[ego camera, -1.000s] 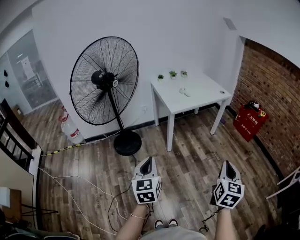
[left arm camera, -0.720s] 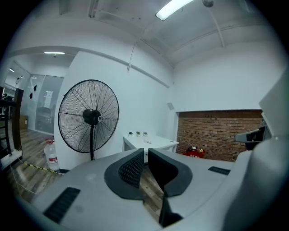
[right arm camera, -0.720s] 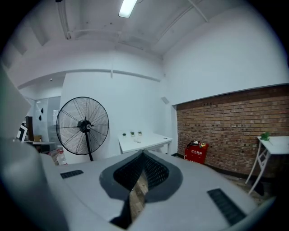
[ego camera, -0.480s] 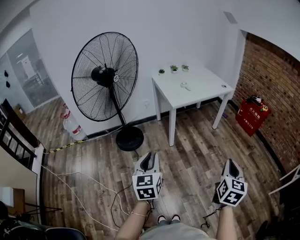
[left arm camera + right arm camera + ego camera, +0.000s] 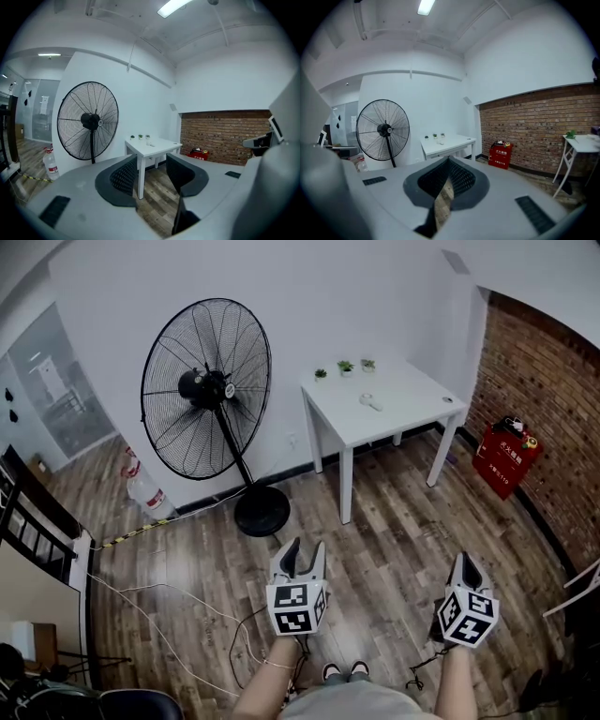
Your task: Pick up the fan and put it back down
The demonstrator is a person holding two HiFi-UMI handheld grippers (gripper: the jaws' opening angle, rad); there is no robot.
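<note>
Indoors: fan [image 5: 206, 390] on wood-plank floor [image 5: 394, 559], white walls [image 5: 328, 296], brick wall [image 5: 539, 381].

I am holding both grippers out ahead of me, side by side and well apart, each pointing forward and tipping slightly downward. The left gripper [image 5: 307, 549] is sitting with its jaws spread. They have just been opening, and nothing is standing between them. The right gripper [image 5: 463, 561] is showing its jaws meeting at the tips, gripping nothing. My bare left forearm [image 5: 265, 687] and right forearm [image 5: 454, 692] are reaching in from the lower edge of the head view.
</note>
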